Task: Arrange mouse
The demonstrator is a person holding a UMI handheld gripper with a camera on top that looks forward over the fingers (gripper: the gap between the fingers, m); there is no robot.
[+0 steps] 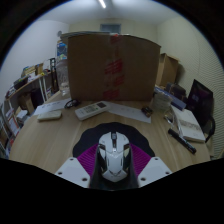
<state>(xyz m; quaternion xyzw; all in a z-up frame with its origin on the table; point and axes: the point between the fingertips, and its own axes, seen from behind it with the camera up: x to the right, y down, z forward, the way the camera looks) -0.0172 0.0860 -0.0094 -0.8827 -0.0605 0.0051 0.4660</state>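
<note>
A white and grey computer mouse (113, 157) with a dark centre stripe sits between my gripper's (113, 160) two fingers. The purple pads (90, 155) press against its two sides. The mouse is held over the near part of a light wooden table (70, 135). Its underside is hidden, so I cannot tell whether it touches the table.
A large brown cardboard box (112, 65) stands at the back of the table. A white remote-like device (91, 110) lies ahead of the mouse. A dark screen (200, 100), a notebook (188, 124) and a pen (181, 141) are to the right. Shelves with clutter (25, 90) are on the left.
</note>
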